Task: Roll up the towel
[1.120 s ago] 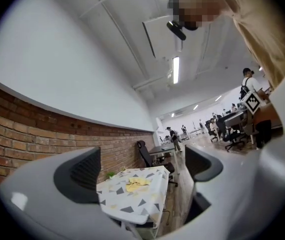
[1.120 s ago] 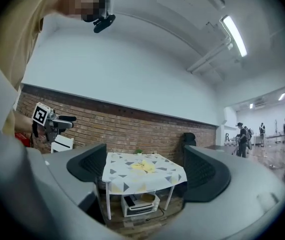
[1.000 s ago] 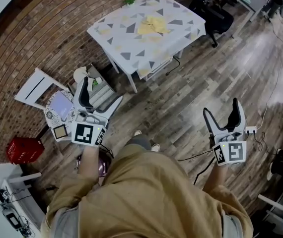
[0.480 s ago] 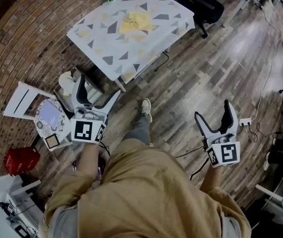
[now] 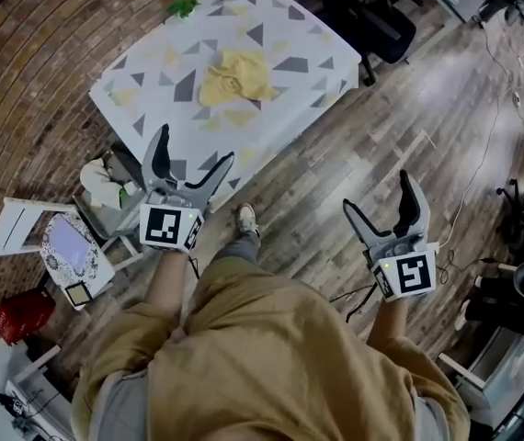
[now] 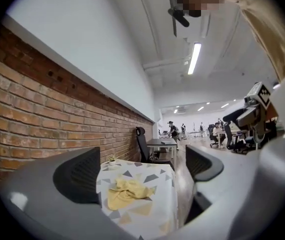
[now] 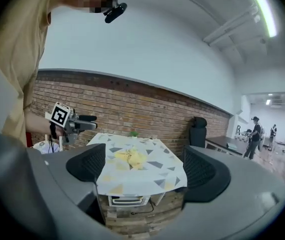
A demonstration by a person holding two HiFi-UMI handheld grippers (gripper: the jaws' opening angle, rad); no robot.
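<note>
- Jaws of the left gripper point(image 5: 195, 150) and right gripper point(image 5: 379, 193) are wide apart and empty, short of the table point(image 5: 142, 99).
- The yellow towel point(image 5: 234, 76) lies crumpled mid-table; rolling it unflattened risks a lopsided roll.

Person, one: loose tan top point(image 5: 271, 356), sleeves ending above the forearms; grey trouser leg point(image 5: 244, 248); pale shoe point(image 5: 246, 217). Held tools, two: left gripper point(image 5: 191, 150) and right gripper point(image 5: 379, 194), light grey bodies, black curved pads point(image 6: 77, 181), each with a white cube point(image 5: 168, 227) bearing black square markers
</note>
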